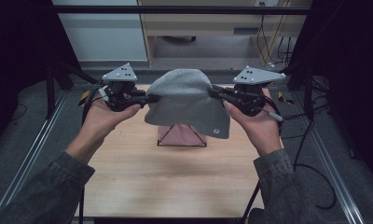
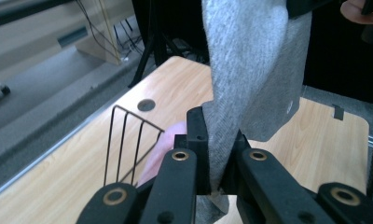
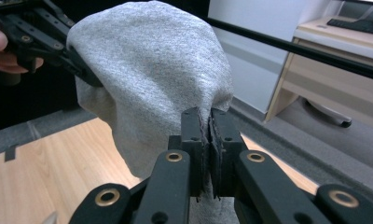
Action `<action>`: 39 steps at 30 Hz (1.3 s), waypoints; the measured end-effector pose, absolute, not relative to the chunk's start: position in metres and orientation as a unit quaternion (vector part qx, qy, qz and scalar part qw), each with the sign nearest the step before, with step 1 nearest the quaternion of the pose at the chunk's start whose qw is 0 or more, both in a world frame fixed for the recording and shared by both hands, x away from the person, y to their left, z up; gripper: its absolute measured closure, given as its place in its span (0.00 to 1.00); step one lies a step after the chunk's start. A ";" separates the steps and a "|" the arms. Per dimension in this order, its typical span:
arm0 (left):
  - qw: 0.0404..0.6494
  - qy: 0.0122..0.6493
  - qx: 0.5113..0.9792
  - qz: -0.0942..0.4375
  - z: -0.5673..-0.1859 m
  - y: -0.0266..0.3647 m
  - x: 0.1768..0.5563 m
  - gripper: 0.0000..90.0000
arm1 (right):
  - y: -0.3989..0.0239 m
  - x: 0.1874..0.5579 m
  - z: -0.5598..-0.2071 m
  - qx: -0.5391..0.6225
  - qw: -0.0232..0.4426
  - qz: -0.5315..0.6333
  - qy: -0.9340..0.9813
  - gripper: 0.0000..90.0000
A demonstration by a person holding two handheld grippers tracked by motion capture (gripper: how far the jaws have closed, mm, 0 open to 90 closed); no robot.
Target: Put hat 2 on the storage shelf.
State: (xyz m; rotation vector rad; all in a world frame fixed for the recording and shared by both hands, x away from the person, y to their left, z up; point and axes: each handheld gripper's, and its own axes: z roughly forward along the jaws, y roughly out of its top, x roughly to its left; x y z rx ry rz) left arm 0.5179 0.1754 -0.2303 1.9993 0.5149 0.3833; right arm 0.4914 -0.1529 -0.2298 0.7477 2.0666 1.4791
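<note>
A grey knit cloth [image 1: 187,100] with a small round tag hangs in the air above the table, stretched between both grippers. My left gripper [image 1: 153,98] is shut on its left edge; in the left gripper view the fabric [image 2: 250,70] runs up from between the jaws of my left gripper [image 2: 218,158]. On the other side my right gripper [image 1: 212,92] pinches the right edge, and in the right gripper view the cloth [image 3: 156,79] bulges up from the closed jaws of my right gripper [image 3: 209,140]. The other hand's gripper [image 3: 77,65] grips the far edge there.
Under the cloth stands a black wire rack [image 1: 182,137] with something pink [image 1: 175,134] inside it, on the wooden table [image 1: 175,182]. The rack's wires [image 2: 128,140] show beside the left jaws. Metal rails and cables run along both table sides; a desk stands behind.
</note>
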 end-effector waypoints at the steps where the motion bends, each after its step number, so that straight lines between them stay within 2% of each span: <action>1: 0.501 0.210 0.824 0.161 -0.229 0.175 0.519 0.96 | -0.153 0.492 -0.229 0.275 0.245 0.542 0.755 0.96; 15: 0.527 0.215 0.797 0.200 -0.208 0.164 0.549 0.96 | -0.159 0.523 -0.205 0.289 0.276 0.573 0.715 0.95; 22: 0.531 0.231 0.788 0.209 -0.215 0.159 0.578 0.96 | -0.160 0.556 -0.216 0.298 0.286 0.573 0.708 0.95; 39: 0.520 0.254 0.787 0.215 -0.248 0.166 0.603 0.96 | -0.143 0.603 -0.249 0.300 0.279 0.543 0.733 0.95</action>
